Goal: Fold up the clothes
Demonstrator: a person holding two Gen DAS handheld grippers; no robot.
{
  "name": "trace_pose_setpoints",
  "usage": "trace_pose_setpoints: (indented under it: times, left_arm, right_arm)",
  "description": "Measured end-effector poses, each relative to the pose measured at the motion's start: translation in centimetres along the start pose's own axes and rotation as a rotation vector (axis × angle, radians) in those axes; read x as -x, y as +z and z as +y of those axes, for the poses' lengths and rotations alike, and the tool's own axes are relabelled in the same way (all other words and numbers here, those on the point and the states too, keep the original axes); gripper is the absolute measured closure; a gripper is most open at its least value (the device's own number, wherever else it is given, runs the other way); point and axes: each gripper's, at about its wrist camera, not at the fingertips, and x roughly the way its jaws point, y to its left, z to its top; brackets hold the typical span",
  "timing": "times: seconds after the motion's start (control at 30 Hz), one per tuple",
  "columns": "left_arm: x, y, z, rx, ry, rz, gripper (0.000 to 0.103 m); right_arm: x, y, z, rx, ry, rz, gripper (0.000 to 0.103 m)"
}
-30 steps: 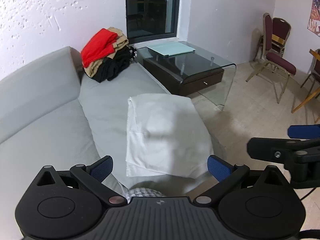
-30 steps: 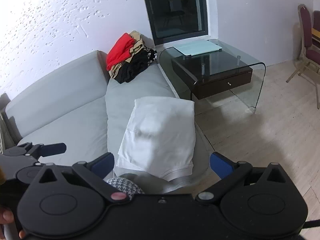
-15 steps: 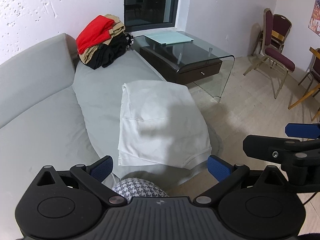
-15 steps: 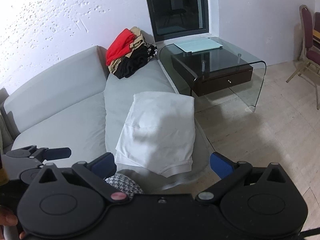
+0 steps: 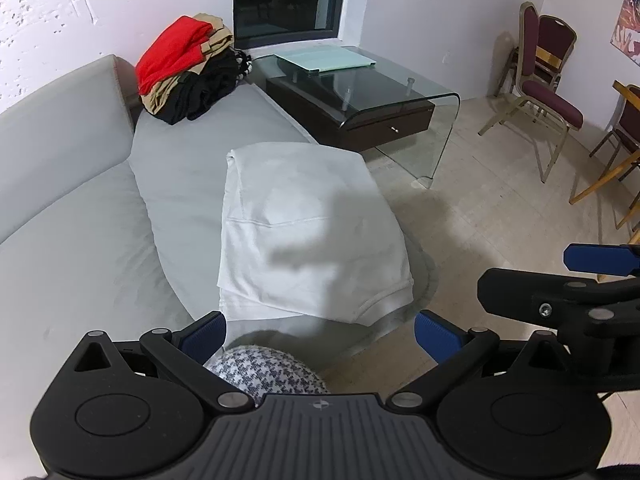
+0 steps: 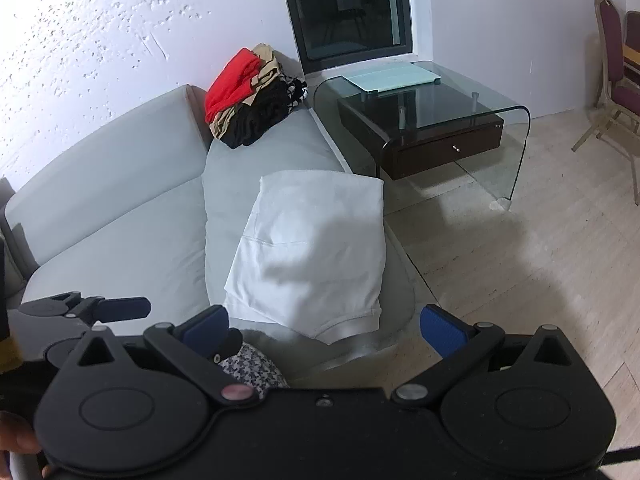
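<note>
The white garment (image 5: 308,236) lies folded on the sofa (image 5: 80,208) seat, its right and near edges out at the cushion's lip, above the floor (image 5: 500,216). That is the likely trouble: a pinch taken there, or a tug toward the near side, could drag it over the edge and spill the fold. The cloth looks soft and layered, so a shallow grip may catch only the top layer.

Both grippers hang above and short of it, touching nothing. The left gripper (image 5: 320,330) has its fingers spread wide and empty; so has the right gripper (image 6: 324,324).

A checked knee (image 5: 268,372) sits just under the grippers. At the sofa's far end is a clothes pile (image 5: 188,68), red on top. The glass bench (image 5: 360,88) stands far right, chairs (image 5: 540,80) beyond; neither blocks the reach.
</note>
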Motion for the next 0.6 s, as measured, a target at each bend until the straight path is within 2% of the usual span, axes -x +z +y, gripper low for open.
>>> trace_pose_setpoints:
  times: [0.33, 0.6]
  left_arm:
    - [-0.3, -0.16, -0.15, 0.005, 0.0, 0.013, 0.001]
    - [-0.25, -0.34, -0.07, 0.014, 0.0, -0.01, 0.001]
  right_arm:
    - [-0.28, -0.44, -0.19, -0.018, -0.004, 0.01, 0.0]
    - [-0.22, -0.67, -0.22, -0.027, 0.003, 0.005, 0.0]
